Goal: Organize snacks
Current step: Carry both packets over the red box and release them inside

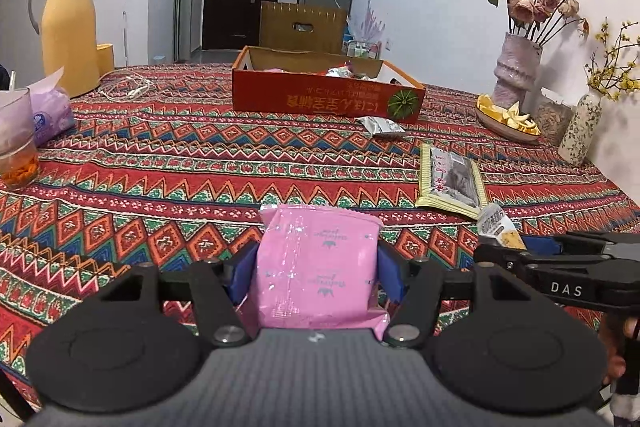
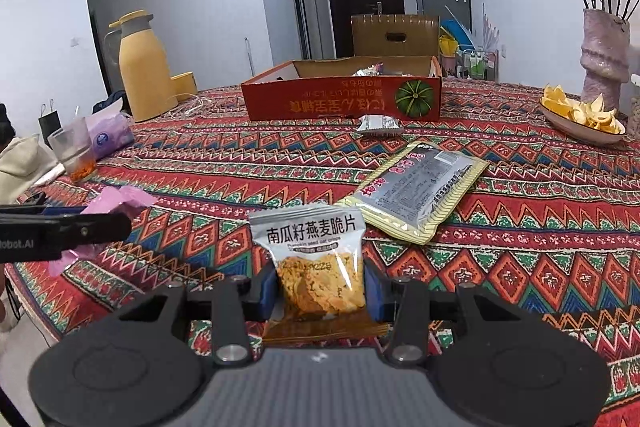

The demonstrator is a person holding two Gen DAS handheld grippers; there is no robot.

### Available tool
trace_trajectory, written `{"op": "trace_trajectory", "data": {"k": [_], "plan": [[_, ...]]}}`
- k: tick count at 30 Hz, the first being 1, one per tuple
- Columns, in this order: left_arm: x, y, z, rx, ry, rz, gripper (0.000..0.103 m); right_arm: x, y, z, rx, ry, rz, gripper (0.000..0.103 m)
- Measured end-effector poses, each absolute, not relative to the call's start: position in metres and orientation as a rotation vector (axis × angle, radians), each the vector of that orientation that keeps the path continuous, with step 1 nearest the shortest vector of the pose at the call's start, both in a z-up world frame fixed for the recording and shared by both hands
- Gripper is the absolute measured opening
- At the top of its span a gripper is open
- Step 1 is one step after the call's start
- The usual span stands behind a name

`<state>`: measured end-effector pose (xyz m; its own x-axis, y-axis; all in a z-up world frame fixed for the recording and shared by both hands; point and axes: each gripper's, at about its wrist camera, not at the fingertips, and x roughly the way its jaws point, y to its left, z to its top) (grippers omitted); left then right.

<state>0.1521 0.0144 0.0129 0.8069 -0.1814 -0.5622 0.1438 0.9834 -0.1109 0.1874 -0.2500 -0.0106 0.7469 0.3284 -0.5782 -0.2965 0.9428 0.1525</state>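
Note:
My left gripper [image 1: 318, 267] is shut on a pink snack packet [image 1: 318, 255] and holds it above the patterned tablecloth. My right gripper [image 2: 320, 287] is shut on an oat crisp packet [image 2: 316, 259], silver on top with orange crisps showing. The right gripper also shows at the right of the left wrist view [image 1: 560, 267] with the oat crisp packet [image 1: 498, 227]. The left gripper shows at the left of the right wrist view [image 2: 60, 231] with the pink packet [image 2: 120, 201]. A red cardboard box [image 1: 328, 99] [image 2: 344, 99] holding several snacks stands at the far middle of the table.
A yellow-edged flat packet [image 1: 450, 183] [image 2: 416, 195] and a small silver packet [image 1: 380, 126] [image 2: 378, 125] lie between me and the box. A yellow jug [image 1: 68, 27], a glass [image 1: 16, 139], a tissue pack [image 1: 50, 111], a vase [image 1: 516, 71] and a plate of peels [image 1: 506, 119] ring the table.

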Motion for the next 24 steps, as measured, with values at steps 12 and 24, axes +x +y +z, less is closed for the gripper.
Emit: {"op": "trace_trajectory", "data": {"k": [12,24], "plan": [[0.295,0.028,0.097,-0.014,0.489,-0.214,0.063,0.302,-0.244,0.064,-0.076,0.472,0.440,0.042],[0.546,0.027,0.095,-0.062,0.550,-0.104,0.063,0.554,-0.185,0.070,-0.036,0.651,0.519,0.042]]}}
